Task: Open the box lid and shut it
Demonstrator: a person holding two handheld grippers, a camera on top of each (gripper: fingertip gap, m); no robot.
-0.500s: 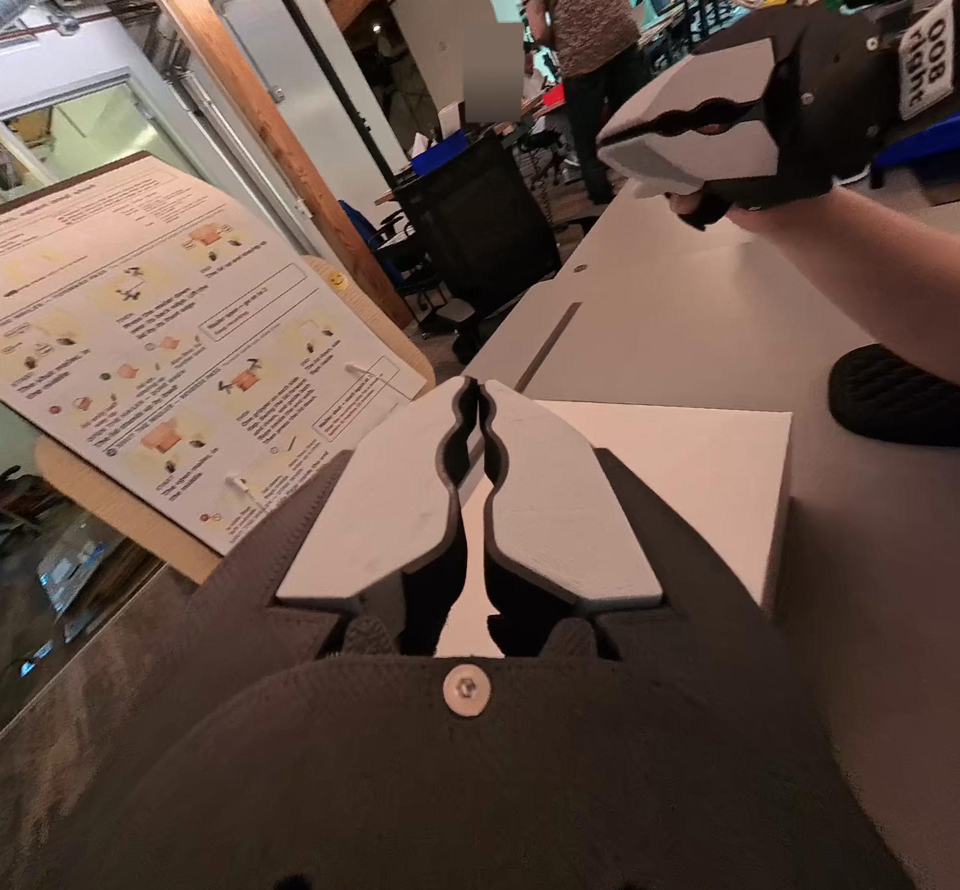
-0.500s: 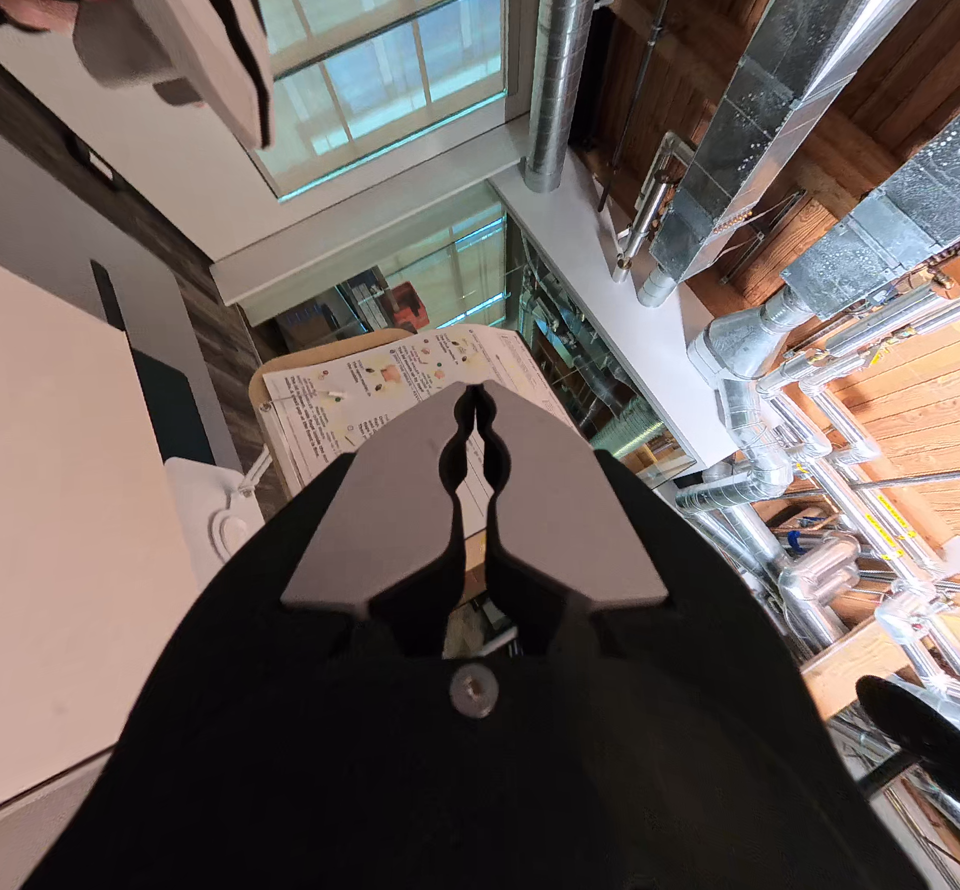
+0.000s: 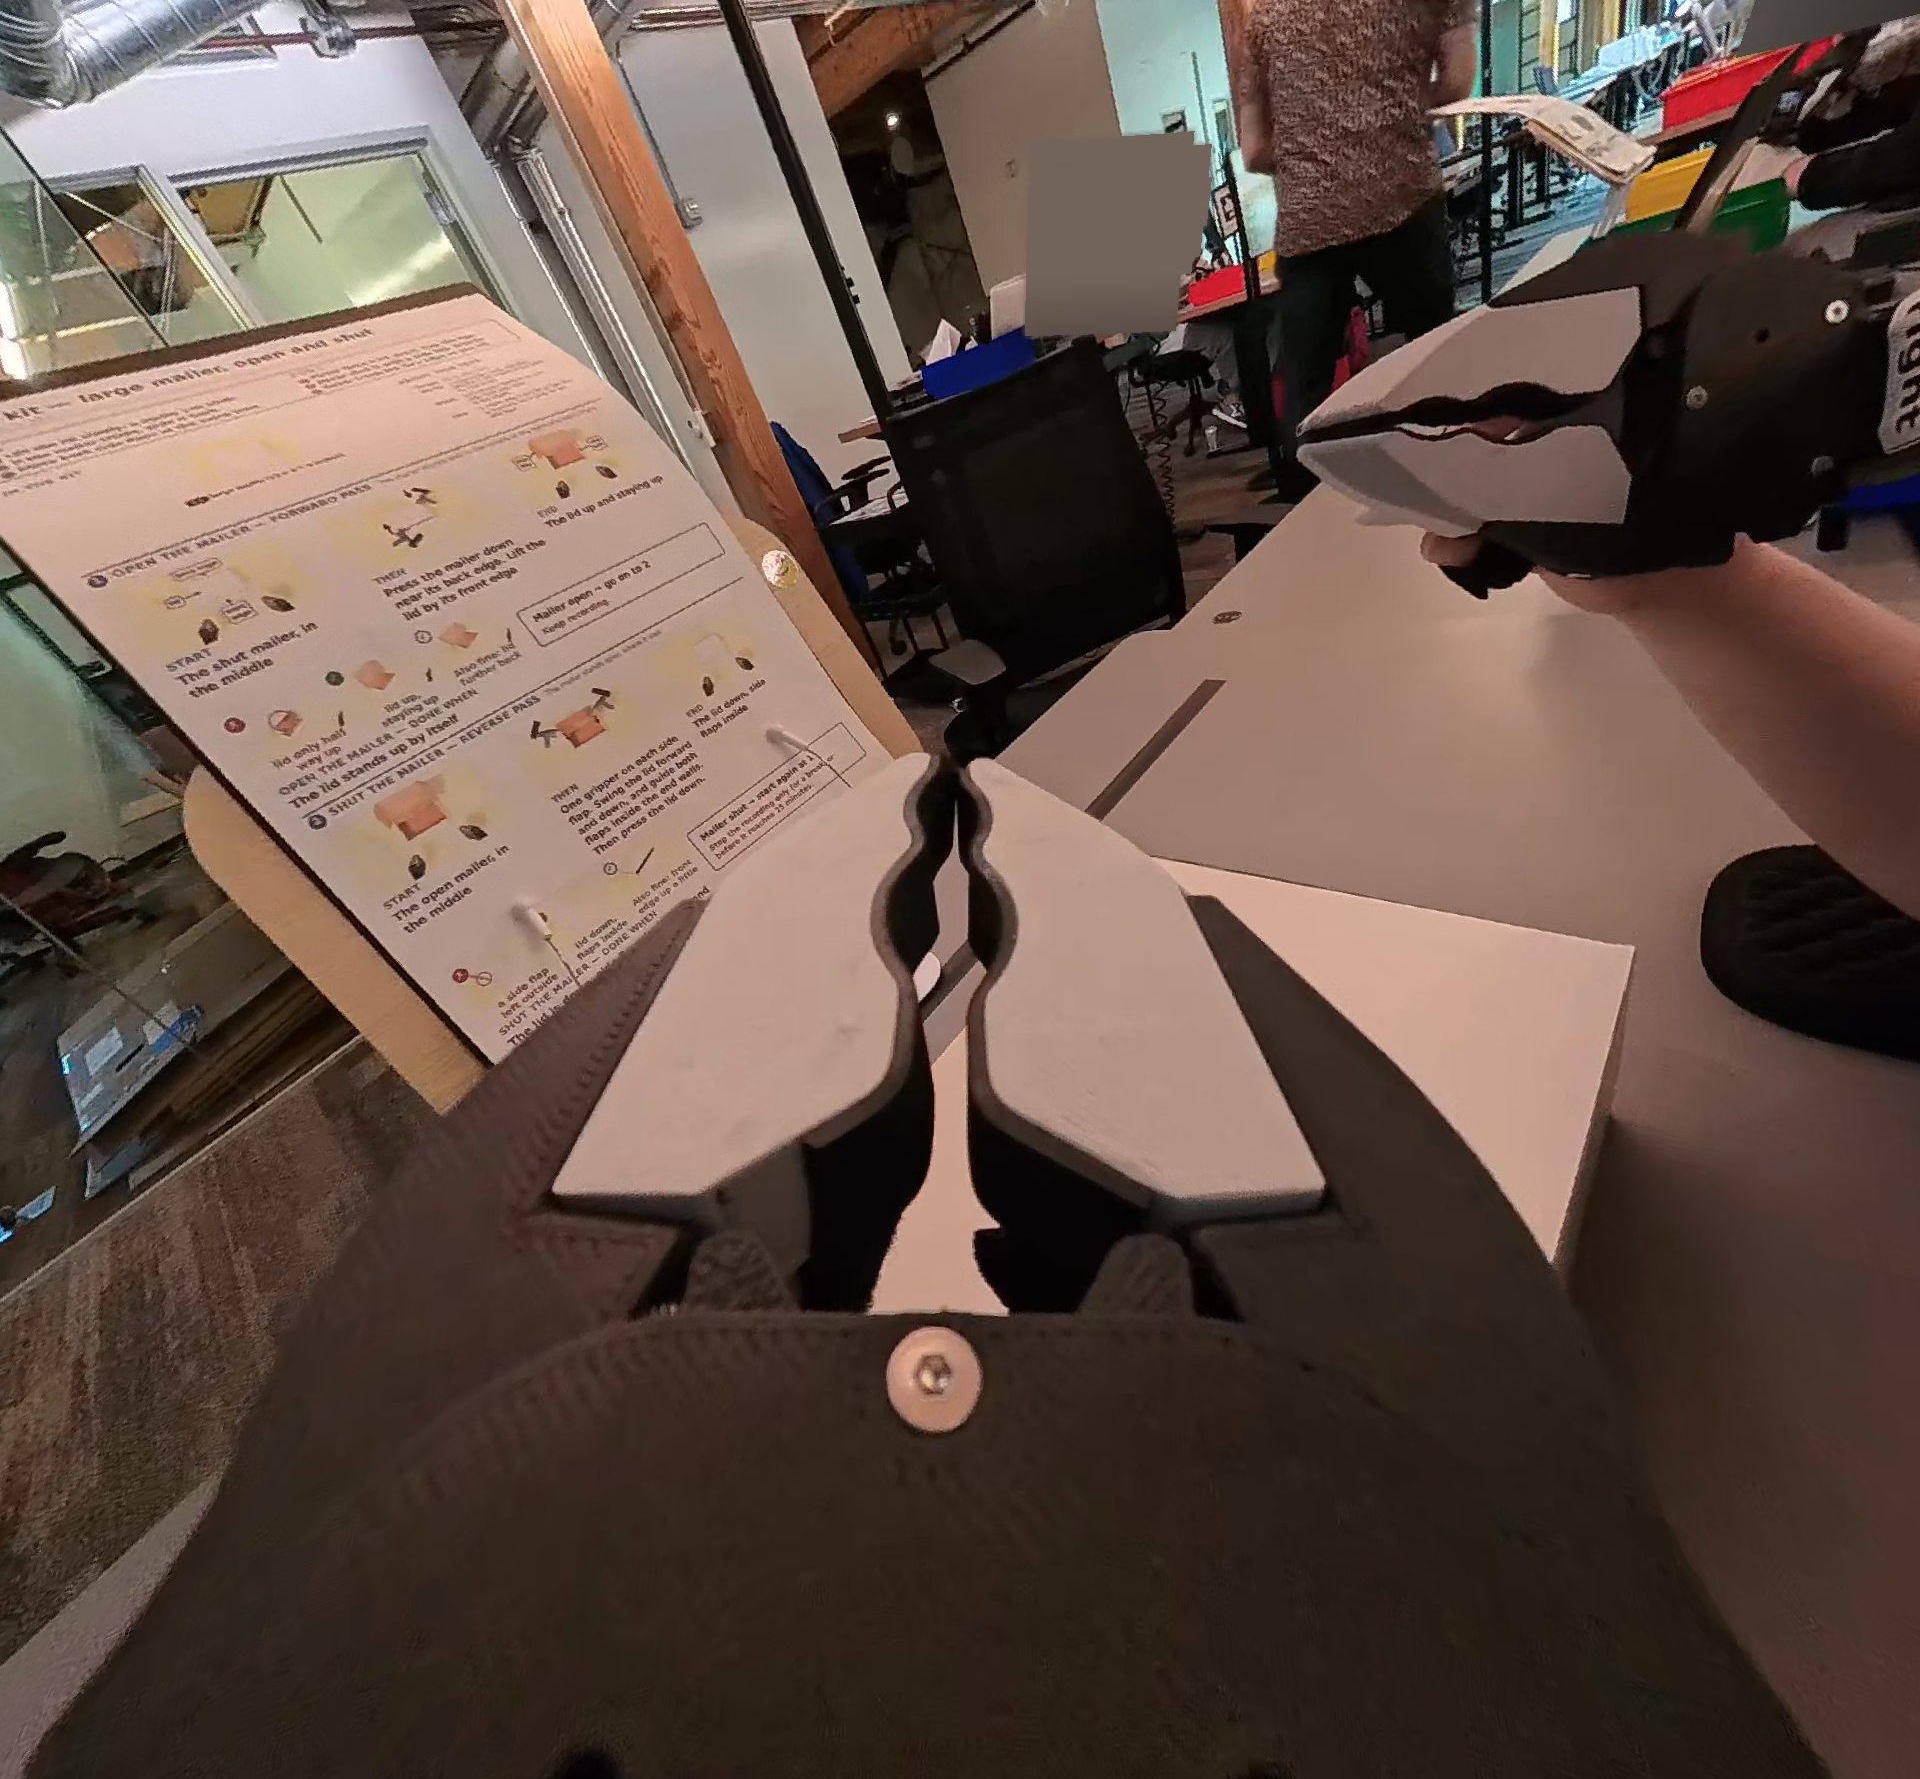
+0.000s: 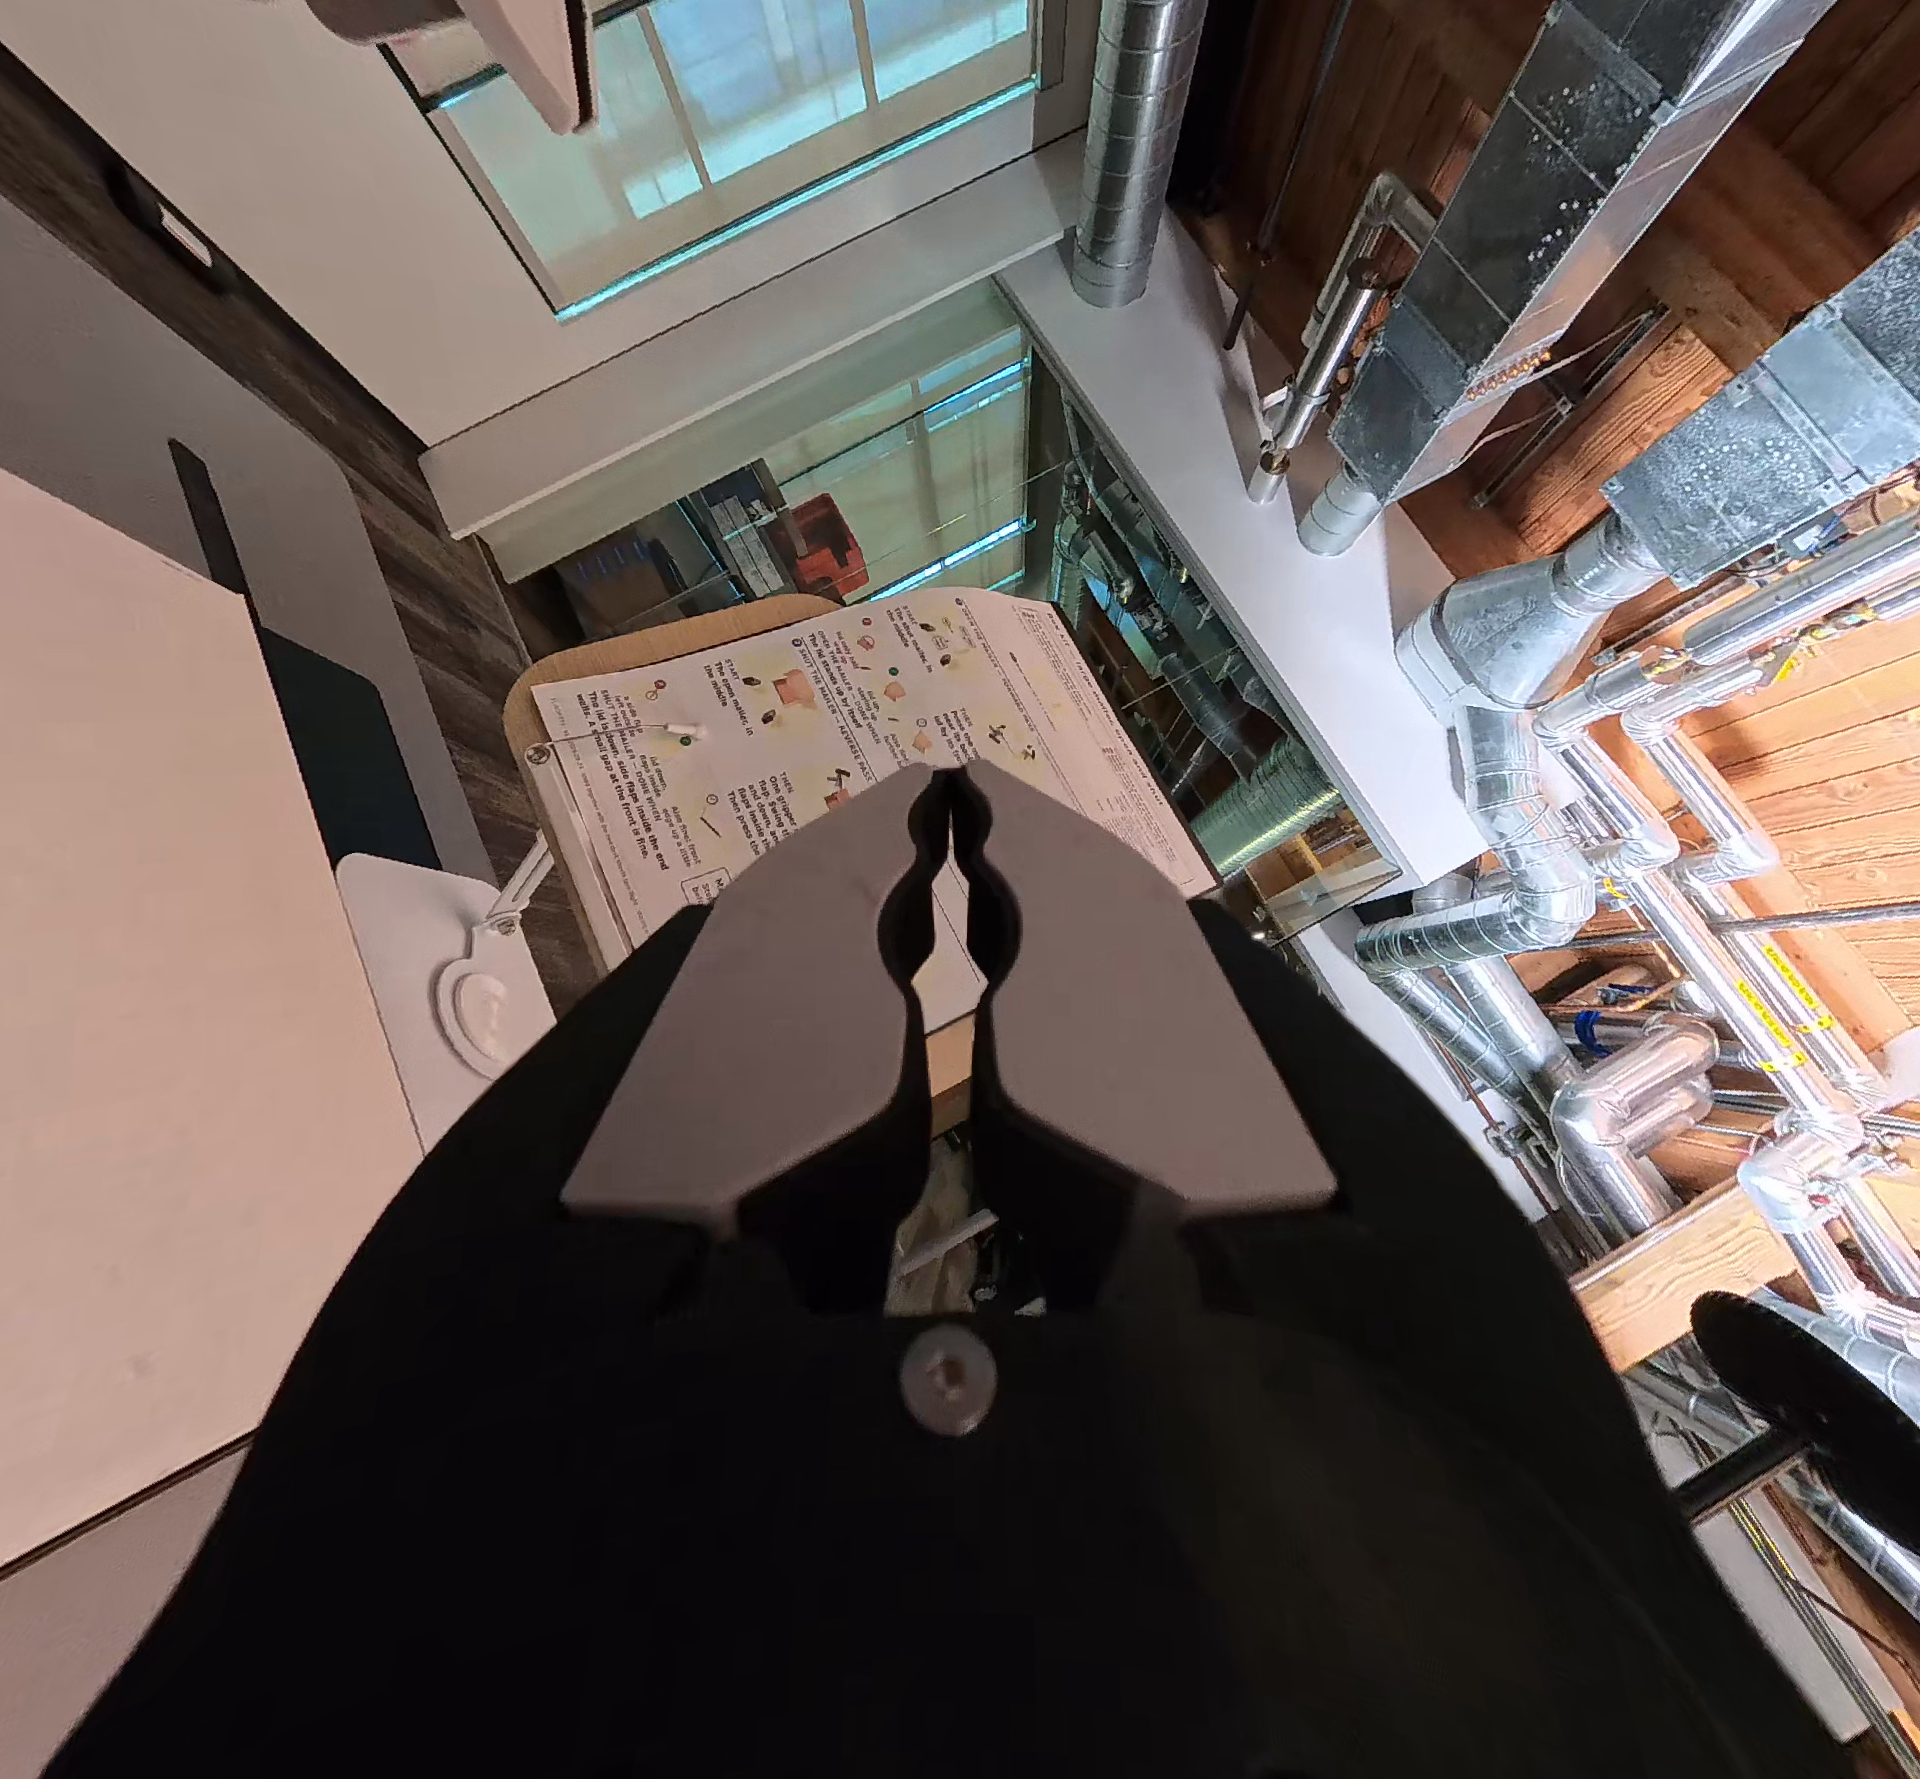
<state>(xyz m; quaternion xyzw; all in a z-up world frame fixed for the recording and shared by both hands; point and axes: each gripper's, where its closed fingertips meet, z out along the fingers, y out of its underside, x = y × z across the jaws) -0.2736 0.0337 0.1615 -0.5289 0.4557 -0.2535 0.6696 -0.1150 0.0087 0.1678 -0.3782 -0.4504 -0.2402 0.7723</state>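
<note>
Lying flat: the white, flat, closed cardboard box (image 3: 1403,991) rests on the pale grey table (image 3: 1455,742), lid down.
Box and left claw: the box sits just beyond and below the left gripper (image 3: 951,784), spreading mostly to its right.
Left claw: clenched, grey fingers meeting at the tips, nothing between them, clear of the box.
Right claw: the right gripper (image 3: 1311,428) is held above the table past the box, turned sideways; clenched and empty, touching nothing.
Right wrist view: the right gripper (image 4: 951,782) points at a printed instruction sheet on a wooden board (image 4: 831,721); the box (image 4: 156,950) fills that picture's left edge.
Table: a black padded rest (image 3: 1818,960) lies right of the box.
Room: a black office chair (image 3: 1039,503) stands beyond the table; a person in a patterned shirt (image 3: 1351,98) stands farther back; metal ducts (image 4: 1662,119) run under wooden beams.
</note>
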